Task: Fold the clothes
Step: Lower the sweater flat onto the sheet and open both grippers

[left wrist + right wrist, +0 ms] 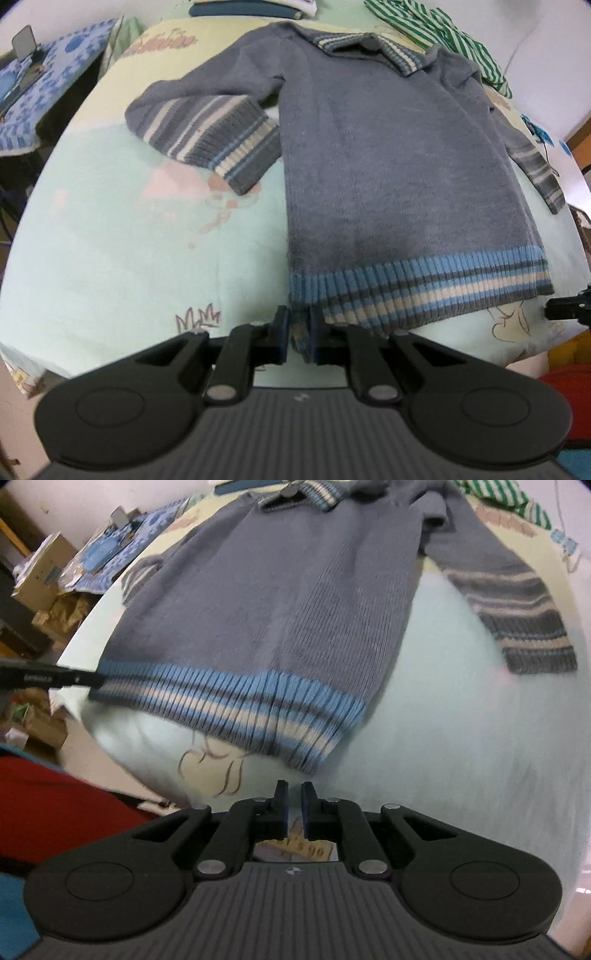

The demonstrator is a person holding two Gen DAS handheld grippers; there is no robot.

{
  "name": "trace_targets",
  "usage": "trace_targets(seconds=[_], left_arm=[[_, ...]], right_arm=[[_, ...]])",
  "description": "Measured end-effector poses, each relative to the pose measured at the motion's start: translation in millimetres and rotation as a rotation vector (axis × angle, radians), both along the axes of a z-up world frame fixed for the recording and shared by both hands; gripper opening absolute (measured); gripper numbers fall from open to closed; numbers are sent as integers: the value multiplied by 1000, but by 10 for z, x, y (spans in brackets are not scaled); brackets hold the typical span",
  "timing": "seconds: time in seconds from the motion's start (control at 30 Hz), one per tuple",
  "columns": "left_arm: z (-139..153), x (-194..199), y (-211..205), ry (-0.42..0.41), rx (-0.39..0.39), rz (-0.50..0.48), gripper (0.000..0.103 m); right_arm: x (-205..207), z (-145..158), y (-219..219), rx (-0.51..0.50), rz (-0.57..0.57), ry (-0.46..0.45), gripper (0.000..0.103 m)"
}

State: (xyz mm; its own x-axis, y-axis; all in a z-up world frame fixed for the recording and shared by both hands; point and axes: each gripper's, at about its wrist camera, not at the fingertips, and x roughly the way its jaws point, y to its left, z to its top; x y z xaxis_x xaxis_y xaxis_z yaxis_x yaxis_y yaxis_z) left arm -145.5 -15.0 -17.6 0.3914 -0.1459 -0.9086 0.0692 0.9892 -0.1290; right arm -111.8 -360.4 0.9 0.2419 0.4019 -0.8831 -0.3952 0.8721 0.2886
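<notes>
Your left gripper (298, 334) was clamped on the near left hem corner of the grey-blue knitted sweater with striped ribbing (388, 155), ready to lift it for folding; your right gripper (293, 808) hung nearly closed and empty just short of the right corner. The sweater lay flat on the pale green cartoon-print bedsheet (110, 240), sleeves spread outward.

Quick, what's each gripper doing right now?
Left gripper: closed on the striped hem corner of the grey knit sweater.
Right gripper: nearly closed, holding nothing.
</notes>
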Motion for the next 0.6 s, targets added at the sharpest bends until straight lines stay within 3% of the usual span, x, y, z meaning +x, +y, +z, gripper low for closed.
trace_targets(seconds=[0.17,0.27,0.33,0.37,0.4,0.47,0.6], left_arm=[[244,-52,134,-27,87,-72,10],[458,39,205,-108,117,-79,14],[564,159,215,-179,111,-62,37],[582,233,222,-208,120,-47,59],[580,308,232,-237,139,-31,68],[496,461,301,-266,184,3,68],[241,827,648,-224,190,87,62]], right_arm=[[148,279,-249,56,-119,-77,18],[341,324,-440,-21,-251,-181,34],[500,277,-575,-101,-353,-232,39],[577,252,-634,-122,-386,-252,40],[655,227,-693,-144,-418,-272,41],[846,158,-798,-199,-455,-301,41],[1167,2,-875,-247,-501,-298,44]])
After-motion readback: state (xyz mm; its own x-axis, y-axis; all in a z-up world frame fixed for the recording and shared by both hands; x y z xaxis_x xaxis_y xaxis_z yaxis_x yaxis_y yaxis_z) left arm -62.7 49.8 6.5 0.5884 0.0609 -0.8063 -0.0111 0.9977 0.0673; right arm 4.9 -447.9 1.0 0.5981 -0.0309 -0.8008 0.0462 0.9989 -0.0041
